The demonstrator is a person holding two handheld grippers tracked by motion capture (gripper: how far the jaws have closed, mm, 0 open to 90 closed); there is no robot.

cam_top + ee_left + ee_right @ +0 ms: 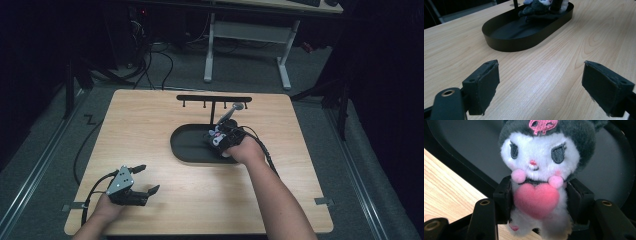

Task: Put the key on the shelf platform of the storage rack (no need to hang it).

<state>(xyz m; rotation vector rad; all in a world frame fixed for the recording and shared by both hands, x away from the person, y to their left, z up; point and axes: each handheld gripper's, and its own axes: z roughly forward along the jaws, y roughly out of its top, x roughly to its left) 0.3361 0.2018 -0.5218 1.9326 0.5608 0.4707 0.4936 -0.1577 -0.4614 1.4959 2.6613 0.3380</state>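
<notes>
Overhead and both gripper views share the tray (186, 150).

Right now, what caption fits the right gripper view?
Right gripper squeezes a plush toy above the black tray.

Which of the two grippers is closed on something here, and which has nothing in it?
The right gripper is clamped on the plush toy above the black tray. The left gripper rests open over bare table, nothing between its pads.

tray (187, 150): set mid-table, right of centre | rack (214, 99): placed just behind tray, at far edge | plush toy (541, 170): held over tray's right end | left gripper (145, 179): kept near-left on table (150, 120)
</notes>
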